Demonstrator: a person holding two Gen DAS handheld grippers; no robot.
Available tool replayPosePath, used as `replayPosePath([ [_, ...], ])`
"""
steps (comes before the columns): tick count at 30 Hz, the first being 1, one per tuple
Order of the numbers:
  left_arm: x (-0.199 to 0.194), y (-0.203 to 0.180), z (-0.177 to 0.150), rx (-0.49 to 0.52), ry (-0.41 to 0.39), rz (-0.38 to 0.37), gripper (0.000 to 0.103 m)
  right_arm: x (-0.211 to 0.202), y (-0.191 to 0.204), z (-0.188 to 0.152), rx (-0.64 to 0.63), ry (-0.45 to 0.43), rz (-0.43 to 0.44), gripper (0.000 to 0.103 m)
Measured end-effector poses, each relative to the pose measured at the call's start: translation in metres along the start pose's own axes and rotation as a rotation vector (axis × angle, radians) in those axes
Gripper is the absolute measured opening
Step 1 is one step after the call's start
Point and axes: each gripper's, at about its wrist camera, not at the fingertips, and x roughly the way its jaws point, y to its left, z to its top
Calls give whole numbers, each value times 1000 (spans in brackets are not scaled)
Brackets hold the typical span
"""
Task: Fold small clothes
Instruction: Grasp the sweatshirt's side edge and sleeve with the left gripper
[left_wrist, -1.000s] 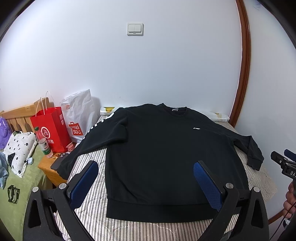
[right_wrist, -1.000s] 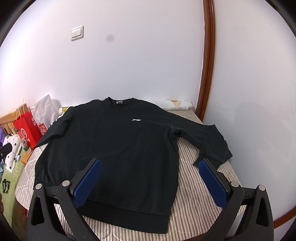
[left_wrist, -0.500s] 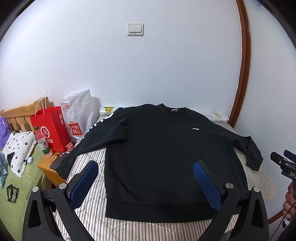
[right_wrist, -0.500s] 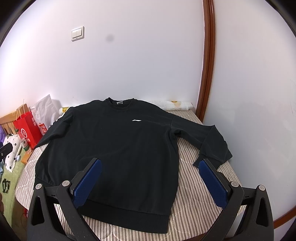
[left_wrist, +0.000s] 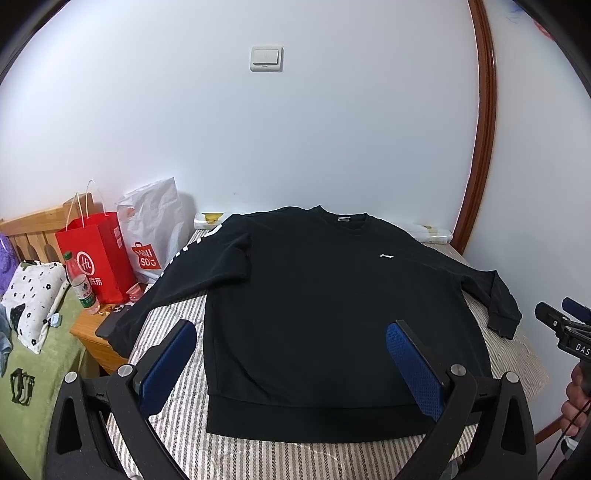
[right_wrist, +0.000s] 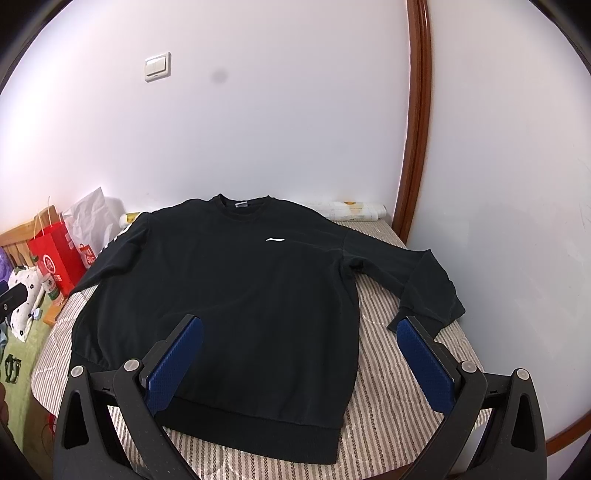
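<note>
On the striped bed (left_wrist: 173, 321), a black sweatshirt (left_wrist: 332, 314) is lying flat and face up, its collar pointing toward 12 o'clock at the white wall and its ribbed hem (left_wrist: 317, 421) running closest to you at 6 o'clock. Both sleeves are spreading outward: the left sleeve (left_wrist: 173, 280), carrying white lettering, is trailing toward 8 o'clock off the mattress edge, and the right sleeve (right_wrist: 417, 280) is bending toward 3 o'clock with its cuff resting on the stripes.

You are holding the left gripper (left_wrist: 291, 350) above the hem with its jaws spread wide and gripping nothing; in the left wrist view one blue pad (left_wrist: 170, 365) is hanging over the stripes just beside the garment's side seam, and the other is over the lower right of the body. You are holding the right gripper (right_wrist: 299, 354) in the same way, jaws wide apart and empty, with one pad over the garment's lower body and the other sitting near the right cuff at 3 o'clock.

At 9 o'clock in the left wrist view, a red paper bag (left_wrist: 96, 254) and a white shopping bag (left_wrist: 155, 229) are standing against the wall, with a plastic bottle (left_wrist: 79, 282) just beside the red bag above a wooden nightstand (left_wrist: 92, 332). A light switch (left_wrist: 266, 59) is sitting on the wall at 12 o'clock.
</note>
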Motion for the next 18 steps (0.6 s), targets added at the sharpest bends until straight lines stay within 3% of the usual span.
replayPosePath([
  [9,17,11,-9,-34,15,-60,103,10,10,-4,-22,8,15,103],
  [15,59,40,-30,-155,79,-136,103,47,19,-21,-15,63,52,103],
  [18,82,57,-41,-192,117,-130,103,76,27,-35,-24,117,78,103],
])
